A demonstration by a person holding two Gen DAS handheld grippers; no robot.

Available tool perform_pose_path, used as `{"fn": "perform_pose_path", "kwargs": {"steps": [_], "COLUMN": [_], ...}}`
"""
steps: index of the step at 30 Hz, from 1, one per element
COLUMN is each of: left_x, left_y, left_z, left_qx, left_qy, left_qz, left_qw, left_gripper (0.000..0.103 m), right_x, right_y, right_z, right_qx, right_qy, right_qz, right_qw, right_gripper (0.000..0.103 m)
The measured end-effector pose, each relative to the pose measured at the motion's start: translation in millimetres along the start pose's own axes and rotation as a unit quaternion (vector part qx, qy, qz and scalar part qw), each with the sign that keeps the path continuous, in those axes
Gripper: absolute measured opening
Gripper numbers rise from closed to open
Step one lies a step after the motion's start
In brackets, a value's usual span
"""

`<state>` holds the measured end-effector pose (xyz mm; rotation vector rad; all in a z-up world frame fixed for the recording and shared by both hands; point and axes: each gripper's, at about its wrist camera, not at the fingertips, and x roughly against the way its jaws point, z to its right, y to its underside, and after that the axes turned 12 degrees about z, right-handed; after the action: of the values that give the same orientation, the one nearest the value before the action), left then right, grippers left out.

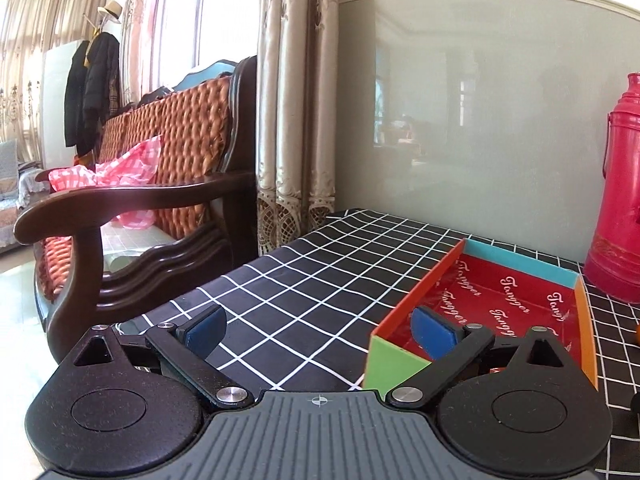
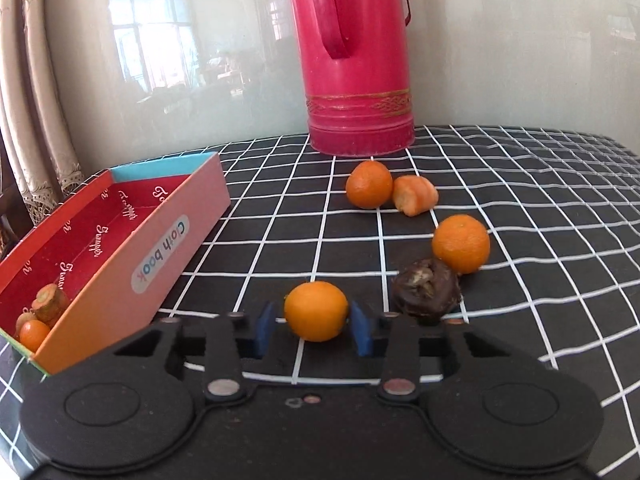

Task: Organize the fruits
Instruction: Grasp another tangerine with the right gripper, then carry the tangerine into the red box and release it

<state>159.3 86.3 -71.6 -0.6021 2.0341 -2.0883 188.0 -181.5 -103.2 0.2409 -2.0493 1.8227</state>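
Note:
In the right wrist view an orange [image 2: 316, 310] sits on the checked cloth between the blue pads of my right gripper [image 2: 315, 330]; the jaws are open, with small gaps either side. Two more oranges [image 2: 369, 189] [image 2: 461, 243], a carrot piece [image 2: 414, 195] and a dark shrivelled fruit [image 2: 426, 291] lie beyond. The coloured cardboard box [image 2: 172, 240] at left holds a carrot piece [image 2: 51, 302] and a small orange [image 2: 34, 334]. My left gripper [image 1: 320, 332] is open and empty, its right pad over the box's near corner [image 1: 390, 364].
A red thermos [image 2: 356, 60] stands at the back of the table by the wall; it also shows in the left wrist view [image 1: 618, 200]. A wooden sofa [image 1: 160, 184] and curtains [image 1: 292, 100] stand left of the table's edge.

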Motion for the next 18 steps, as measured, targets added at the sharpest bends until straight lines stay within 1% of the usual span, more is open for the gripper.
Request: {"fn": "perform_pose_path", "kwargs": {"steps": [3,6,8,13,15,18], "left_x": [-2,-3,-5,-8,-9,-9], "left_y": [0,0,1,3,3,4], "left_z": [-7,-16,-22,-36,-40,-47], "left_qx": [0.004,0.01,0.014,0.02,0.022,0.023], "left_qy": [-0.009,-0.02,-0.026,-0.04,-0.045,-0.052], "left_qz": [-0.002,-0.004,-0.008,-0.013,-0.014,-0.014], "left_qw": [1.0,0.9997,0.9995,0.9989,0.9987,0.9983], "left_gripper": [0.098,0.098,0.098,0.098,0.098,0.098], "right_x": [1,7,15,35,40,43], "right_y": [2,-2,-5,-11,-12,-12], "right_z": [-4,-8,-16,-38,-49,-67], "right_qx": [0.007,0.0,0.009,0.029,0.041,0.065], "right_qy": [0.004,-0.017,-0.032,-0.1,-0.13,-0.173], "right_qz": [0.004,0.016,0.04,0.096,0.108,0.113], "right_qw": [1.0,1.0,0.999,0.99,0.985,0.976], "right_gripper": [0.026,0.026,0.026,0.026,0.026,0.026]}}
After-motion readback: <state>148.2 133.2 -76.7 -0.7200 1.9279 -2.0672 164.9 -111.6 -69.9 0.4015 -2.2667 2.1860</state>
